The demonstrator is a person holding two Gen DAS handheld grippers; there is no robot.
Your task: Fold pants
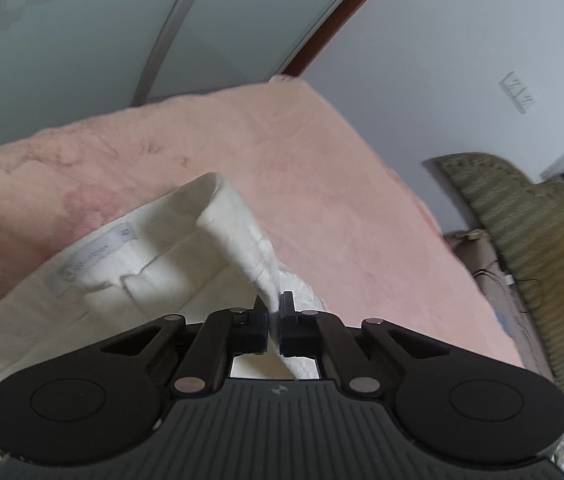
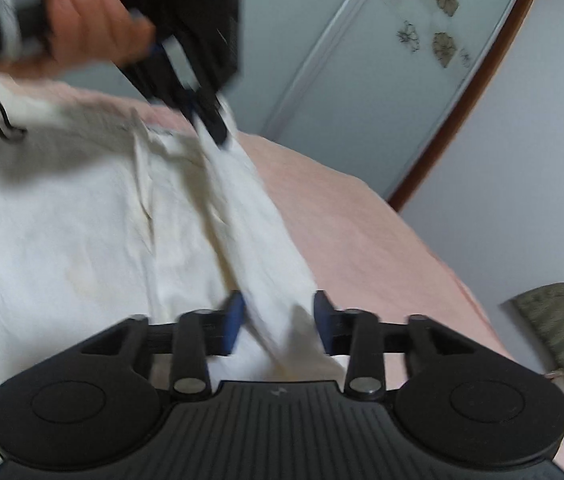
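Note:
White pants [image 1: 154, 264] lie on a pink bedspread [image 1: 321, 184], waistband and label up. My left gripper [image 1: 274, 308] is shut on the waistband's right edge and lifts it off the bed; it also shows, blurred, in the right wrist view [image 2: 218, 128], pinching that edge. The pants [image 2: 62, 220] fill the left of the right wrist view. My right gripper [image 2: 278, 312] is open, with the raised side edge of the pants running between its blue pads [image 2: 234, 316], which stand apart from the cloth.
The pink bedspread [image 2: 361, 232] ends at an edge to the right. An olive knitted cushion [image 1: 537, 248] lies beyond that edge. Frosted sliding doors [image 2: 381, 80] and a wall stand behind the bed.

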